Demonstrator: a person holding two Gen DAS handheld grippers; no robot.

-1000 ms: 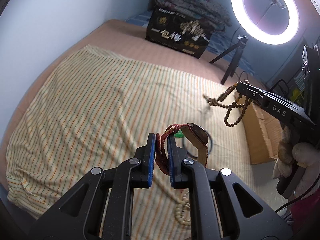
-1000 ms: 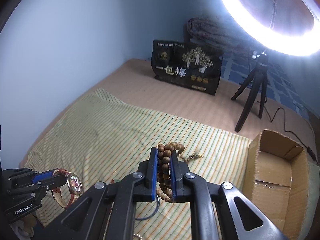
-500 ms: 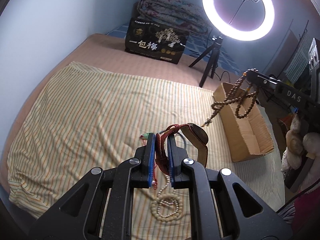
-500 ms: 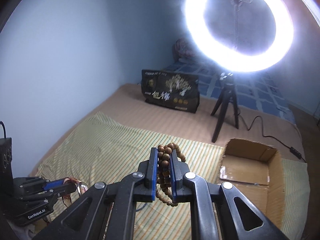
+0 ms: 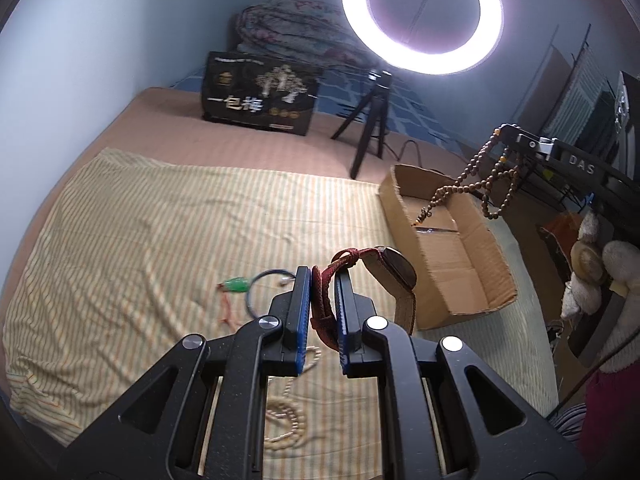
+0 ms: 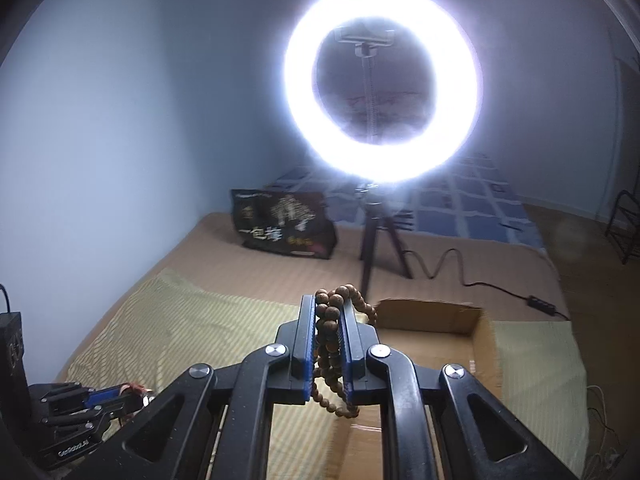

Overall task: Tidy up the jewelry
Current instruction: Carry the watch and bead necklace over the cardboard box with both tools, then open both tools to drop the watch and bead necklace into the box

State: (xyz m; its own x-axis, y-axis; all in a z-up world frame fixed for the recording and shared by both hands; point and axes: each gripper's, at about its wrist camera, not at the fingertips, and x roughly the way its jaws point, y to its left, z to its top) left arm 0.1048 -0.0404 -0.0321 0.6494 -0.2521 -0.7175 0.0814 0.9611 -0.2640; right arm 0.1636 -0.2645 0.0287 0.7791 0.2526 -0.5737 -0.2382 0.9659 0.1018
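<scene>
My left gripper (image 5: 323,280) is shut on the red strap of a wristwatch (image 5: 394,270), whose dark face hangs to the right of the fingers, above the striped cloth (image 5: 160,220). My right gripper (image 6: 329,312) is shut on a string of brown wooden beads (image 6: 332,312); the same beads (image 5: 472,188) dangle from it over the open cardboard box (image 5: 480,276) in the left wrist view. The box (image 6: 432,312) lies just beyond the right fingers. On the cloth lie a green pendant on red cord (image 5: 234,285), a blue ring bracelet (image 5: 256,288) and pale beads (image 5: 286,416).
A lit ring light (image 5: 422,16) on a tripod (image 5: 370,120) stands behind the box, its cable (image 6: 480,280) trailing right. A black printed bag (image 5: 260,94) leans at the back by folded bedding (image 5: 288,24). Plush toys (image 5: 592,272) sit at the right.
Both grippers rose and swung right toward the cardboard box, each keeping its grip. The brown beads went from over the cloth to over the box. More of the cloth's jewelry came into view below.
</scene>
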